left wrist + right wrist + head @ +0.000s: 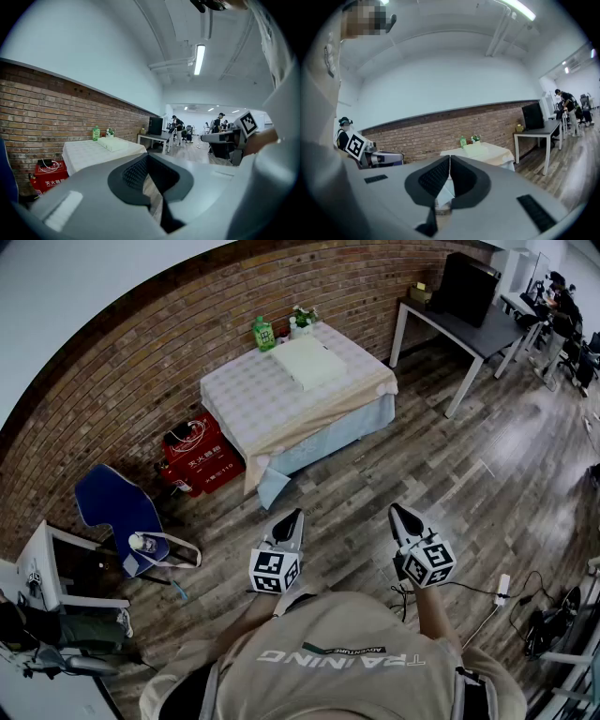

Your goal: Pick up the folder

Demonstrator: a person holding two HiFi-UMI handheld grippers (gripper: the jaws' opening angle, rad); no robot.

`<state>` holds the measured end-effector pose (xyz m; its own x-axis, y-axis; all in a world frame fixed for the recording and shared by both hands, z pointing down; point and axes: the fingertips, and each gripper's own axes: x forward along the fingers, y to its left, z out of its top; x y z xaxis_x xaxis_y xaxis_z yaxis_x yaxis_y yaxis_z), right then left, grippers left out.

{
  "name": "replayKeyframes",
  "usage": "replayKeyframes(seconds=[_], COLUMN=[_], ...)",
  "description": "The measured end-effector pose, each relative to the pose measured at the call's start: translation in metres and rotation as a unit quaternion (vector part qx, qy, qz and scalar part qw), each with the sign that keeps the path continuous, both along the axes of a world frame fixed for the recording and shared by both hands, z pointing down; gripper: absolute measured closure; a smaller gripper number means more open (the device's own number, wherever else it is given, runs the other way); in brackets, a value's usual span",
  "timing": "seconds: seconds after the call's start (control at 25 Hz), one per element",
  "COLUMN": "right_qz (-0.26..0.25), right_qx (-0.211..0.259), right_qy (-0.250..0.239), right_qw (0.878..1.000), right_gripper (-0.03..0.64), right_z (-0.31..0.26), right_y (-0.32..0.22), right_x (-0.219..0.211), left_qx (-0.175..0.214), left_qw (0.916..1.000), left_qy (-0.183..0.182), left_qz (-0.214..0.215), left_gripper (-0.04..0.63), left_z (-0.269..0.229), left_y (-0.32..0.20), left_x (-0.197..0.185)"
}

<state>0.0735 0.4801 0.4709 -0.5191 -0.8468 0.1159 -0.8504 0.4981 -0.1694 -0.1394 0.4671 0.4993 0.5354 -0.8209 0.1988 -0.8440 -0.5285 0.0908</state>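
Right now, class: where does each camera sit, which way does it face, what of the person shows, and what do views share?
Head view: on the head, facing steeply down at floor and table; shirt, forearms, left tongs, right tongs show.
Left gripper view: on left tongs, facing along shut jaws towards the table; right tongs, shirt show.
Right gripper view: on right tongs, likewise; left tongs, shirt show.
Shared: all see the folder on the table.

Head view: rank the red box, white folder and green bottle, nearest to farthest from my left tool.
1. Red lettered box, on the wooden floor, left of the cloth-covered table.
2. Flat white folder, mid-table.
3. Green plastic bottle, at its far edge.
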Motion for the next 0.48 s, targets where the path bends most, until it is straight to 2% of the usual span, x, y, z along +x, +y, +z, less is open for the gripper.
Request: replayKeyframes(seconds=[0.48], right_qz=[0.022], right_qx=[-0.015], right_qy=[-0.012], right_qw=[1.0], right_gripper=[0.604], right_z=[0.002], right_y=[-0.035], right_x=[-0.023], left_qx=[-0.035], left_qw=[0.9994], left_qy=[0.0], left_qz=[0.008], left_gripper=[0.589], left_z=[0.019], left_y=[-0.028], left_x=[-0.036])
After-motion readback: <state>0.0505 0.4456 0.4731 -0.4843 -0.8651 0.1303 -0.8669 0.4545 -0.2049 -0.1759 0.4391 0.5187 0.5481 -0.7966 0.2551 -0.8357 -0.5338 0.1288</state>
